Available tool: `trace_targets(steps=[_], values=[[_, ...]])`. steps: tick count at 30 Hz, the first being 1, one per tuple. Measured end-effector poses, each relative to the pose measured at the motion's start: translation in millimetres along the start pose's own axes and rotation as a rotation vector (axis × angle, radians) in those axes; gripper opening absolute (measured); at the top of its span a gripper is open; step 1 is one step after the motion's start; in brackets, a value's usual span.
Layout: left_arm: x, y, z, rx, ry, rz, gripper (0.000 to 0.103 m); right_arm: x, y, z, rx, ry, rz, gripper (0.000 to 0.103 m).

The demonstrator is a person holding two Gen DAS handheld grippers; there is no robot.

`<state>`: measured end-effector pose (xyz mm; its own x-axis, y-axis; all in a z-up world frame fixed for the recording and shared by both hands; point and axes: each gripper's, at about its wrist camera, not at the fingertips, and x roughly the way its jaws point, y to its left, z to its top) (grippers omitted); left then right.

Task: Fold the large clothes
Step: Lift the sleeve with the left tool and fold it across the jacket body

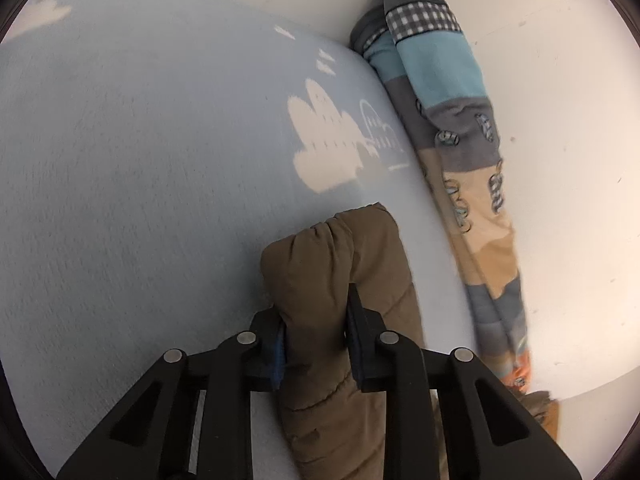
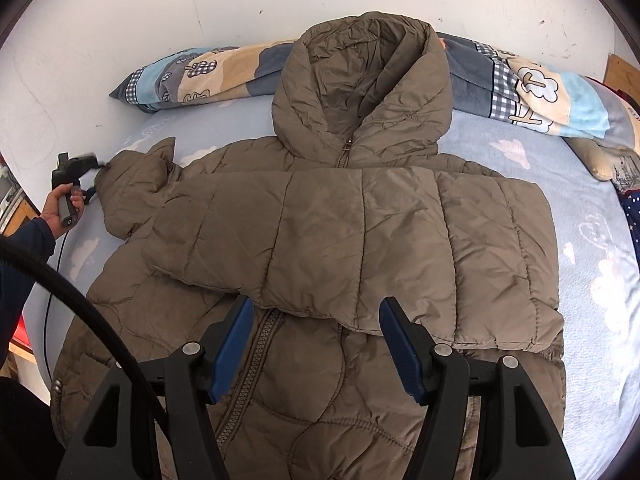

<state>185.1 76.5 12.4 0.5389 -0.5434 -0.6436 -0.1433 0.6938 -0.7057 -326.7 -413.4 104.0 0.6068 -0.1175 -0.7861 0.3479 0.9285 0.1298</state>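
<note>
Left tool (image 1: 316,340) clamps brown sleeve (image 1: 340,264) over blue sheet (image 1: 140,160)

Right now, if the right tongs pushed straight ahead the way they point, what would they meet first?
Most likely the folded-over sleeve of the brown jacket: its cuff edge lies just beyond the open right tongs, between their tips. Depth is uncertain; they could touch the jacket's zipped front beneath first.

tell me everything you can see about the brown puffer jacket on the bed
The brown puffer jacket is quilted, shiny-looking fabric with a hood and front zipper. It lies face up on the light blue bedsheet, hood toward the patterned quilt. One sleeve is folded across the chest; the left gripper pinches the other sleeve's cuff.
</note>
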Motion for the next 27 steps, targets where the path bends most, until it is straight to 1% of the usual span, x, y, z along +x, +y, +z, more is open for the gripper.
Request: trace_targets(steps=[3, 6, 10, 12, 16, 19, 24, 27], values=[[-10.0, -11.7, -4.9, 0.041, -0.029, -0.004, 0.020, -2.9, -2.4, 0.6, 0.013, -0.008, 0.007, 0.070], [-24.3, -26.0, -10.0, 0.061, -0.053, -0.035, 0.019, -7.1, -4.5, 1.9, 0.025, -0.021, 0.010, 0.070], [-54.0, -59.4, -21.6, 0.126, -0.079, -0.070, 0.019, -15.3, -11.5, 6.2, 0.050, -0.052, -0.002, 0.070], [-70.9, -79.3, -30.5, 0.160, -0.086, -0.091, 0.019, -18.8, -16.8, 8.7, 0.072, -0.064, -0.010, 0.070], [-113.6, -128.9, -54.2, 0.239, -0.106, -0.146, 0.018, -31.2, -36.8, 13.4, 0.161, -0.100, 0.000, 0.070], [-145.1, -164.7, -72.4, 0.289, -0.123, -0.180, 0.018, -43.5, -51.0, 15.6, 0.213, -0.140, -0.009, 0.070], [-201.8, -231.7, -113.4, 0.371, -0.138, -0.265, 0.018, -63.7, -74.8, 18.2, 0.284, -0.205, -0.024, 0.070], [-226.0, -267.4, -143.9, 0.418, -0.134, -0.312, 0.018, -76.1, -90.7, 16.9, 0.330, -0.241, -0.027, 0.070]])
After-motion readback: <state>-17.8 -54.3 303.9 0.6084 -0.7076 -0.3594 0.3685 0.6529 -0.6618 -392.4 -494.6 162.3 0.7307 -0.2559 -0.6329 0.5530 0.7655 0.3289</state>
